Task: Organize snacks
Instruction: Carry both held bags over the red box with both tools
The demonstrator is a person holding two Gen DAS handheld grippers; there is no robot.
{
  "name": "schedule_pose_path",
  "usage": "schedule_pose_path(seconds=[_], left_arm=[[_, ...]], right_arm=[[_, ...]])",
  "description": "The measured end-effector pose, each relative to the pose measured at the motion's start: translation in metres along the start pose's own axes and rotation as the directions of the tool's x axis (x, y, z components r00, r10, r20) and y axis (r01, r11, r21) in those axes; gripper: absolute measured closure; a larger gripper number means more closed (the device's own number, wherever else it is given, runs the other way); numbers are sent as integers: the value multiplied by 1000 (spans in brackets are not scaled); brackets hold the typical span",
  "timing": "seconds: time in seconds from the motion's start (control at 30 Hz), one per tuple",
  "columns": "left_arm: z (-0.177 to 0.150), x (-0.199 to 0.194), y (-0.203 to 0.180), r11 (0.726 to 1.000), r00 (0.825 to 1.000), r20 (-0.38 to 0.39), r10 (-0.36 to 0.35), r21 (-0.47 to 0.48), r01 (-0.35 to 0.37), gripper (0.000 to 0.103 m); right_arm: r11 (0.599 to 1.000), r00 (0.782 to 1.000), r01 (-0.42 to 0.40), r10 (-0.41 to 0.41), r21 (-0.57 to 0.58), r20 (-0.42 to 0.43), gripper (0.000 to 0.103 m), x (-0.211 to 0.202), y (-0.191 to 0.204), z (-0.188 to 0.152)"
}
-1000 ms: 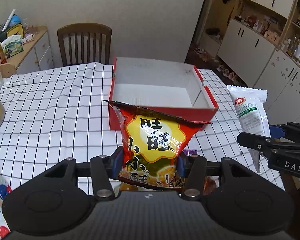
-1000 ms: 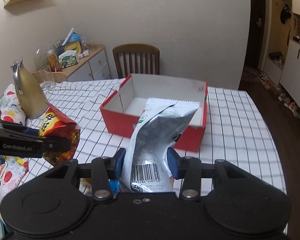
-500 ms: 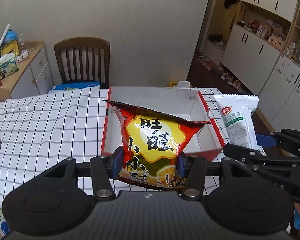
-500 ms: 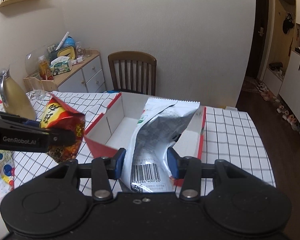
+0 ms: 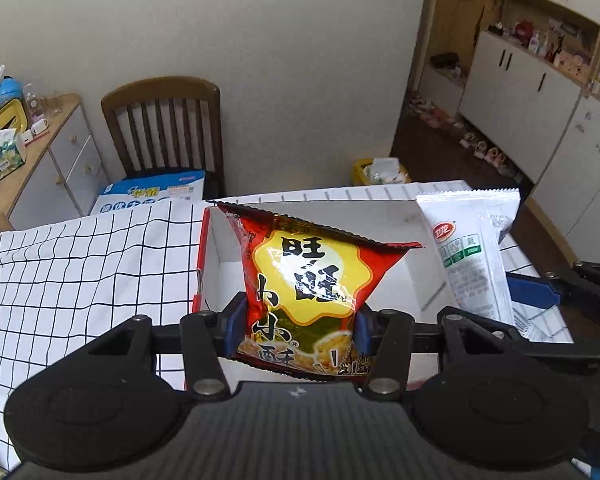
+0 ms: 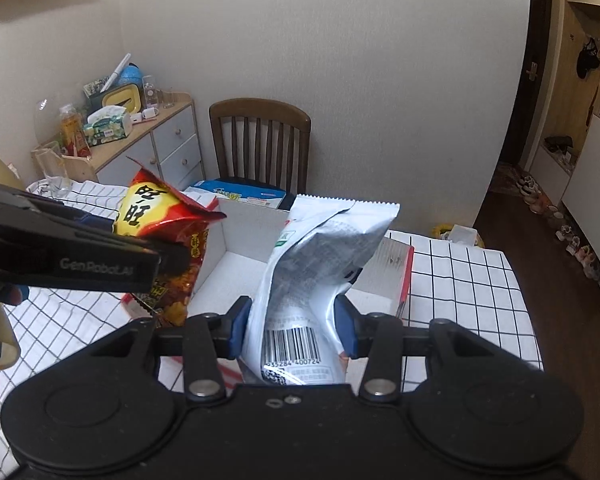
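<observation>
plain wall (image 5: 260,60), wooden chair (image 5: 168,120), white cabinets (image 5: 520,92)

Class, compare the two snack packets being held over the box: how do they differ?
The red snack bag is squat, red and yellow; the white snack packet is long, narrow, white and silver. The left tongs hold the red, the right tongs the white. Both hang over the red box.

The left gripper (image 5: 298,330) has its blue-padded fingers (image 5: 233,326) pressed onto the lower part of a red snack bag (image 5: 312,292), holding it upright. Just beside it, the right gripper (image 6: 291,330) has its fingers (image 6: 346,332) clamped on a white packet (image 6: 312,280), also upright. Both are held level, side by side.
</observation>
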State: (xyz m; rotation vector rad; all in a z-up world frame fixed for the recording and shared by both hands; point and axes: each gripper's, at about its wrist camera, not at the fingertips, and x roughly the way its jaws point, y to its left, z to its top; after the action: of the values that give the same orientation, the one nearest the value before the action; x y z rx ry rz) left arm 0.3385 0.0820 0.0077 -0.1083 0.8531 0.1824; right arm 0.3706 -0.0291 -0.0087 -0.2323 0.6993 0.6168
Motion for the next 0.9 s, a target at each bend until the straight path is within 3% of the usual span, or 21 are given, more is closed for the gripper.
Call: schedule_pose_path(seconds=[0.4, 0.9], left_arm=[[16, 68, -1, 998, 994, -92, 61, 26, -59, 52], [12, 131, -1, 998, 972, -228, 51, 40, -43, 52]], right_arm=[[999, 994, -4, 0, -32, -105, 60, 66, -10, 8], [998, 970, -39, 26, -50, -243, 60, 118, -7, -6]])
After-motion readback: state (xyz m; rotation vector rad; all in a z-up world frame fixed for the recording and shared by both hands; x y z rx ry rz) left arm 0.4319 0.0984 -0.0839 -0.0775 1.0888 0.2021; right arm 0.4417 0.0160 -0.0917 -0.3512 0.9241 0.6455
